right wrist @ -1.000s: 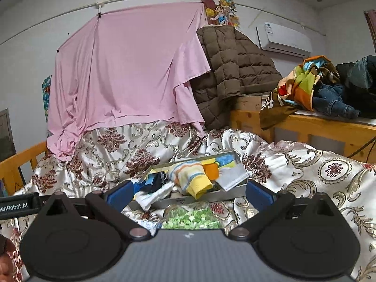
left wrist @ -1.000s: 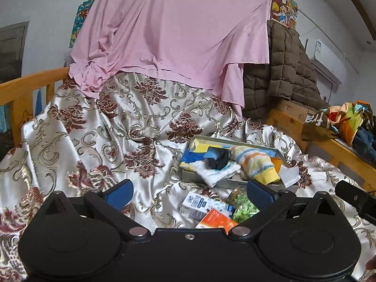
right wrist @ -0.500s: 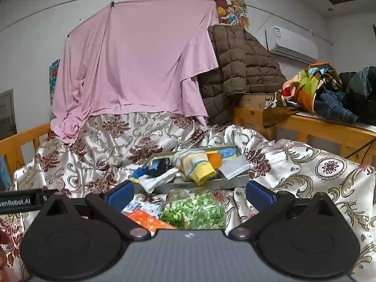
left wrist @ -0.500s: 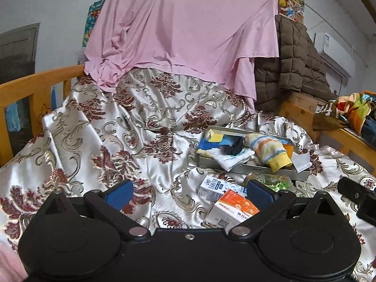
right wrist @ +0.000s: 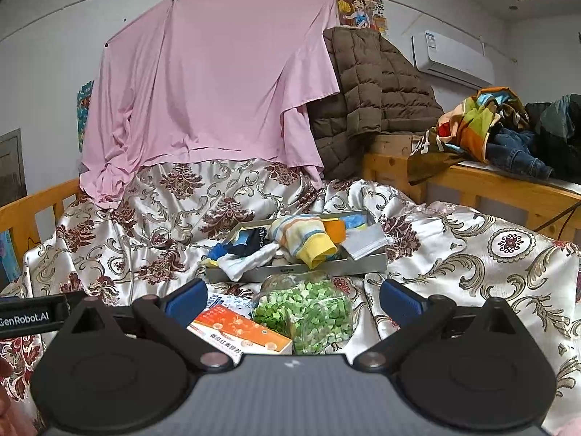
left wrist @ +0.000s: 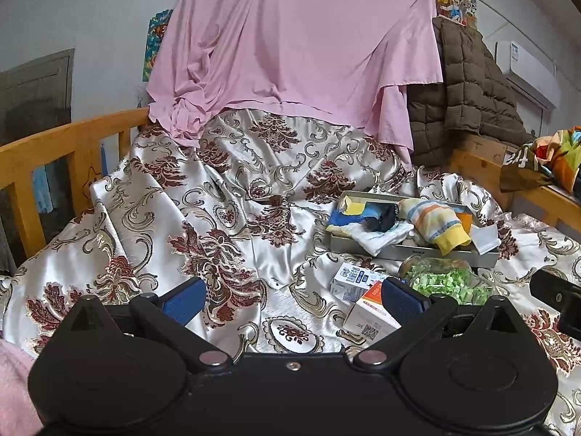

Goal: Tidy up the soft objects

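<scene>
Both grippers hang above a bed draped in a shiny floral bedspread [left wrist: 232, 218], and neither holds anything. The left gripper [left wrist: 290, 296] has its blue-padded fingers spread wide over bare cloth, with the clutter lying to its right. The right gripper [right wrist: 292, 298] is equally wide apart, and between its fingers sit an orange and white box [right wrist: 241, 332] on the left and a clear bag of green pieces [right wrist: 305, 309] just beside it on the right.

Farther back, a shallow grey tray [right wrist: 319, 267] rests on the bedspread, heaped with soft things. A striped sock with a yellow cuff [right wrist: 303, 234] lies across the middle, its cuff hanging toward the near rim. To its left are a white cloth [right wrist: 247, 263] spilling over the near edge and a dark rolled item [right wrist: 252, 241], possibly another sock, though the view is too small to be sure. An orange piece [right wrist: 334, 230] and a grey pouch [right wrist: 365, 243] sit at the tray's right end.

A blue and white carton [left wrist: 354, 278] lies on the spread near the tray, left of the bag. Behind everything a pink sheet [right wrist: 210, 87] hangs from a line, with a brown quilted jacket [right wrist: 370, 94] to its right
</scene>
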